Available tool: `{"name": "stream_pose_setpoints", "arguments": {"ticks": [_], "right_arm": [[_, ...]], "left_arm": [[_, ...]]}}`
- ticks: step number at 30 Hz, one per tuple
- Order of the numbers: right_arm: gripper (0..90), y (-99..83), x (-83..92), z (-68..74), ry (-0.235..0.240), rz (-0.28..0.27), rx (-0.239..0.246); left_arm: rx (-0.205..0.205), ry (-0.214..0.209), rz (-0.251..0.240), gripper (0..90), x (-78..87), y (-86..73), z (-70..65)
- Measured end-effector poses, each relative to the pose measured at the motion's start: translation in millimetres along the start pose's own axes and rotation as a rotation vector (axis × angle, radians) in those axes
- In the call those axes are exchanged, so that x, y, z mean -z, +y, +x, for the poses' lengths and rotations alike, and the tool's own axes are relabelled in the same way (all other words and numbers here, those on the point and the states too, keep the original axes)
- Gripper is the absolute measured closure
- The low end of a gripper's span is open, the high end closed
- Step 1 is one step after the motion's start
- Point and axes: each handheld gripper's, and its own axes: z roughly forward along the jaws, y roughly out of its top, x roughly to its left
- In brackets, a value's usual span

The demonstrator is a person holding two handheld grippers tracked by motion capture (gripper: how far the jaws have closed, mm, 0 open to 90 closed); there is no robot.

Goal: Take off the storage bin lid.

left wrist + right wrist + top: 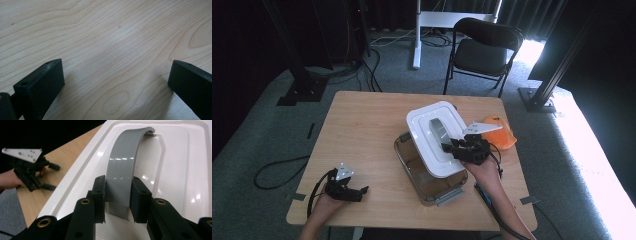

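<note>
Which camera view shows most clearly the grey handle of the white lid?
The right gripper view: the grey handle arches up close there, with the right gripper shut on its near end. The high view shows the handle small on the white lid. The left gripper view looks at the wooden table.

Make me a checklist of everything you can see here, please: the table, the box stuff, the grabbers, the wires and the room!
Surface: wooden table, bare where the left gripper rests.
Job's things: white lid tilted up over the clear box; its grey handle is clamped.
Clutter: orange thing behind the right gripper.
Grippers: right gripper shut on the handle; left gripper open, holding nothing, low over the table.
Cables: black cable loops on the floor at left; more near the white stand.
Surroundings: black folding chair, grey carpet, dark curtains, bright light at right.
</note>
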Motion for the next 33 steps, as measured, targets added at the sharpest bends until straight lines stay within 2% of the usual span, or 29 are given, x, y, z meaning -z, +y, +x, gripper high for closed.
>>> {"name": "stream_pose_setpoints", "arguments": {"ticks": [8,11,12,15,21,33], "right_arm": [[68.6,9.8,-0.7,-19.1,-0.049,-0.011,-0.025],[68.6,10.2,-1.1,-21.2,-0.052,-0.012,-0.032],[68.6,10.8,-2.9,-27.2,-0.065,-0.017,-0.045],[68.6,11.4,-4.0,-30.5,-0.073,-0.015,-0.054],[68.6,16.7,-9.2,-48.2,-0.11,-0.009,-0.081],[68.6,24.7,-22.4,-76.1,-0.146,0.01,-0.132]], "left_arm": [[-0.002,0.001,0.001,1.0,0.1,0.1,0.2],[-0.003,0.001,0.001,1.0,0.1,0.1,0.2],[-0.002,0.001,-0.001,1.0,0.0,0.0,0.1],[-0.002,0.001,0.0,1.0,0.0,0.0,0.1],[-0.001,0.0,0.0,1.0,0.0,0.0,0.1],[-0.002,-0.001,0.002,1.0,0.1,0.0,0.1]]}}
